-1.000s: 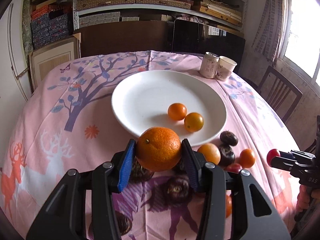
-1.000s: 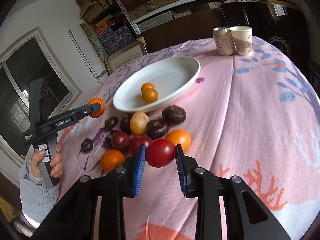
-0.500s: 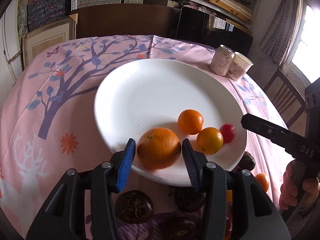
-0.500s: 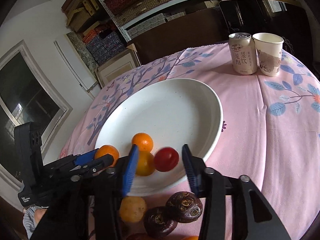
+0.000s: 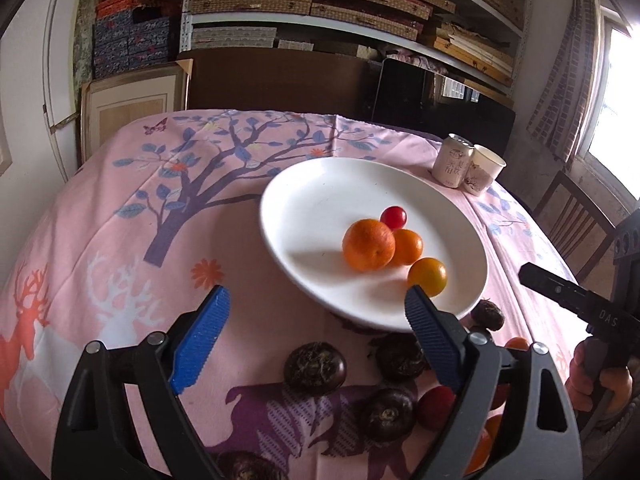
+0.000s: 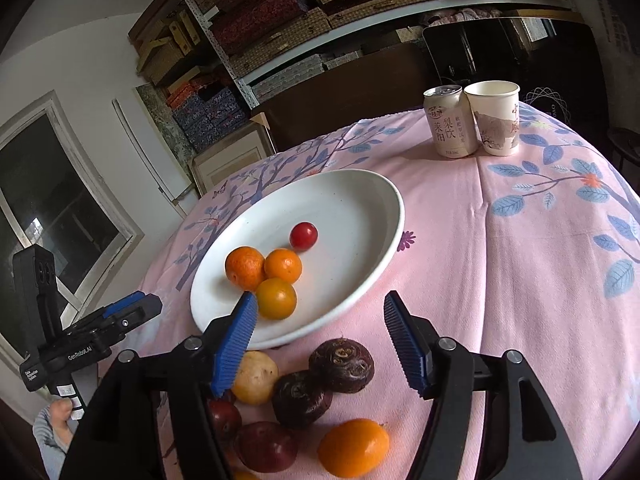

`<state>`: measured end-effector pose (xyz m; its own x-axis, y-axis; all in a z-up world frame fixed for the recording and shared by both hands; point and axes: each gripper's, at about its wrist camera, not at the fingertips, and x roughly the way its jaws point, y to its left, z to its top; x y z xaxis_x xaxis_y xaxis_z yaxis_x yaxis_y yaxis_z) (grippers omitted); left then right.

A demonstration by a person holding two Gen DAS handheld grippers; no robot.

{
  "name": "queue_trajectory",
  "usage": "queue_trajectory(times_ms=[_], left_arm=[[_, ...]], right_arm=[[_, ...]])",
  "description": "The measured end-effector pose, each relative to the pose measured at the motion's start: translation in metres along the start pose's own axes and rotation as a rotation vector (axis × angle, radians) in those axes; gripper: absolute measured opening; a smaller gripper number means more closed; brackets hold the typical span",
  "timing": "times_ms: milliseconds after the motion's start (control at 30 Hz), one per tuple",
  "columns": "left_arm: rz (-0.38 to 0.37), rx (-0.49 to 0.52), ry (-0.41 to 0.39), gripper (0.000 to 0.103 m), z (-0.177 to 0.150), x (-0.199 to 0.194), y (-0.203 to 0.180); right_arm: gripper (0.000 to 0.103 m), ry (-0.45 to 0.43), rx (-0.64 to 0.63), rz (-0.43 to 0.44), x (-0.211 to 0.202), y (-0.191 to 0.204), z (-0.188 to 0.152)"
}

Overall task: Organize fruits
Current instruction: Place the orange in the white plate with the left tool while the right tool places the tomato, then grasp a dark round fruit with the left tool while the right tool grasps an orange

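A white plate (image 5: 320, 184) (image 6: 360, 200) holds a large orange (image 5: 368, 245) (image 6: 245, 268), two smaller oranges (image 5: 408, 246) (image 6: 276, 298) and a red tomato (image 5: 393, 217) (image 6: 303, 235). My left gripper (image 5: 318, 340) is open and empty, just short of the plate's near rim. My right gripper (image 6: 320, 336) is open and empty, also at the plate's near rim. Dark water chestnuts (image 5: 315, 367) (image 6: 341, 366), a pale fruit (image 6: 255, 378), dark red fruits (image 6: 266, 446) and an orange fruit (image 6: 353, 447) lie on the pink cloth under the grippers.
A drink can (image 6: 450, 122) (image 5: 452, 161) and a paper cup (image 6: 496, 120) (image 5: 482, 170) stand together at the table's far right. A wooden chair (image 5: 576, 220) stands beside the table on the right. Shelves with boxes (image 5: 320, 0) fill the back wall.
My left gripper opened and let the large orange go onto the plate, then drew back. My right gripper opened, left the red tomato on the plate and drew back.
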<state>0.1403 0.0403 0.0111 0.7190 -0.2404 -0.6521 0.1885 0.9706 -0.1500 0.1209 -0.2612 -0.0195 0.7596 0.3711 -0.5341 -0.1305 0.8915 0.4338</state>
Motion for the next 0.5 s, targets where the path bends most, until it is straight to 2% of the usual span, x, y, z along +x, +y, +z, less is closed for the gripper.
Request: queue_trajectory(times_ms=[67, 200, 300, 367, 500], left_arm=[[-0.002, -0.045, -0.002, 0.087, -0.011, -0.01, 0.012], [0.011, -0.089, -0.008, 0.087, -0.039, -0.031, 0.027], [0.018, -0.08, 0.013, 0.088, -0.059, -0.042, 0.029], [0.028, -0.063, 0.03, 0.09, -0.07, -0.047, 0.028], [0.101, 0.035, 0.129, 0.09, -0.094, -0.041, 0.015]], right_arm=[[0.077, -0.025, 0.018, -0.008, -0.012, -0.005, -0.006], [0.078, -0.056, 0.053, -0.008, -0.032, -0.016, -0.018], [0.079, -0.063, 0.067, -0.006, -0.043, -0.022, -0.027], [0.084, -0.065, 0.07, -0.011, -0.048, -0.021, -0.034], [0.084, -0.083, 0.082, -0.007, -0.056, -0.024, -0.038]])
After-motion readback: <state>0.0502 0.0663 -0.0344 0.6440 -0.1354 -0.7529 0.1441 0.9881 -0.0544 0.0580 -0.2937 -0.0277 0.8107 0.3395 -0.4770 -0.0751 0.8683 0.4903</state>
